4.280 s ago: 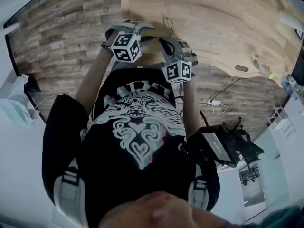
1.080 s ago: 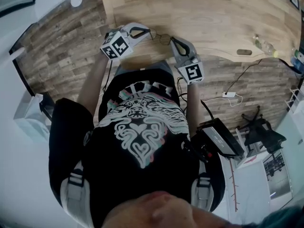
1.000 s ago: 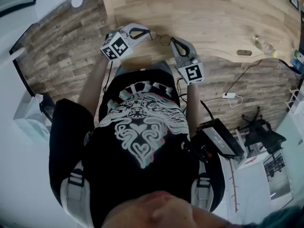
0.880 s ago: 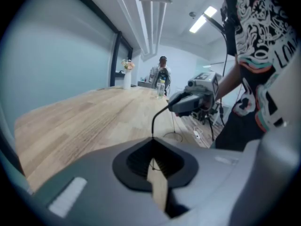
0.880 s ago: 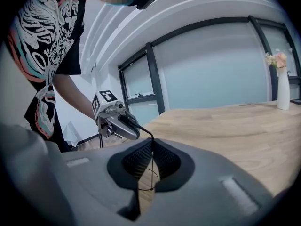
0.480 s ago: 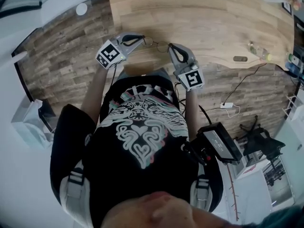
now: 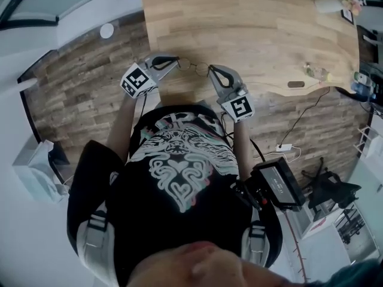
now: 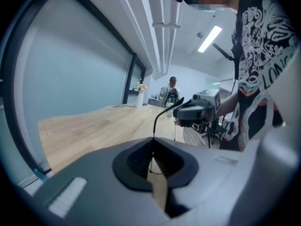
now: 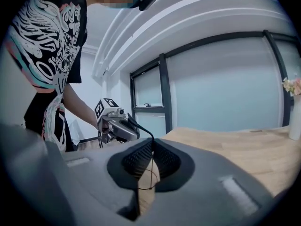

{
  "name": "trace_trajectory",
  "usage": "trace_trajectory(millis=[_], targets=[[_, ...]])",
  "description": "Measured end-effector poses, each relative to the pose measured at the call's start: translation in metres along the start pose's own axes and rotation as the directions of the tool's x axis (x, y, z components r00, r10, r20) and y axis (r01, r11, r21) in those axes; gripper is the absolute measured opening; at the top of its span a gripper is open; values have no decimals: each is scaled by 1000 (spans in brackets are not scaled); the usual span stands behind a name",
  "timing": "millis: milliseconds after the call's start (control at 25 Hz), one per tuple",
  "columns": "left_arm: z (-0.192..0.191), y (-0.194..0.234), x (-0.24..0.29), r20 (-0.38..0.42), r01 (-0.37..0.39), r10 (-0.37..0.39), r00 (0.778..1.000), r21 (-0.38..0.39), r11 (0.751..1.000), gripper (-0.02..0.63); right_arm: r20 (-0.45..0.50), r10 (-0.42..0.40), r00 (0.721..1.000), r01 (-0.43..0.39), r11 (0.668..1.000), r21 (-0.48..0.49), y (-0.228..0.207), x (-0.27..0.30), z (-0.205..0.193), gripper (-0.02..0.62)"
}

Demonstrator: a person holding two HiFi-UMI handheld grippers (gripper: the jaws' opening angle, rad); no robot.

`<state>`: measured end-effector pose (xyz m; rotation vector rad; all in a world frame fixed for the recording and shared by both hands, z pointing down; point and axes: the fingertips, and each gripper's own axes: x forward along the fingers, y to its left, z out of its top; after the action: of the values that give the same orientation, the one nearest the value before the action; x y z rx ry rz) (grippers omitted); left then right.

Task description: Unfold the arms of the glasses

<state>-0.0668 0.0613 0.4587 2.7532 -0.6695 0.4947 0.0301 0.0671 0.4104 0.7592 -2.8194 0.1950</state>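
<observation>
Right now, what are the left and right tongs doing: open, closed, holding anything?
Left tongs: closed on a glasses arm.
Right tongs: closed on the other glasses arm.

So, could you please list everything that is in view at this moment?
thin wire-framed glasses: one, dark, held between both grippers over the table's near edge
light wooden table: one, pale wood, ahead of the person
small oblong object: one, dark brown, table's near right edge
white cable with plug: one, white, plank floor at right
left gripper: one, grey, shut on one glasses arm
right gripper: one, grey, shut on the other arm
</observation>
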Motion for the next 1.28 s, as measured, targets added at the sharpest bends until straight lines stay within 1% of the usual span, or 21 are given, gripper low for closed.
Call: trace_trajectory(millis=[120,320,480,640,920,1280], targets=[[9,5,-1,17,2,-2,1000,11,1000,-11,-1,3,1000,-3,1000,-21,-4,6,8,8],[19,17,0,41,-20,20,999,13,1000,-11,20,2,1000,-1,999,-32,-16,15,19,8],[21,20,5,51,-35,36,998,-8,999,-9,5,4,1000,-3,999,-34,-20,17,18,8],[21,26,12,48,-33,33,998,-15,999,-9,-10,0,1000,-1,999,-36,-27,22,14,8],[17,29,14,33,-30,30,999,-19,999,-11,-32,22,999,-23,999,-49,-29,27,8,8],[13,29,21,23,-14,15,1000,-25,1000,-9,-47,10,999,-12,999,-34,-32,26,0,8]])
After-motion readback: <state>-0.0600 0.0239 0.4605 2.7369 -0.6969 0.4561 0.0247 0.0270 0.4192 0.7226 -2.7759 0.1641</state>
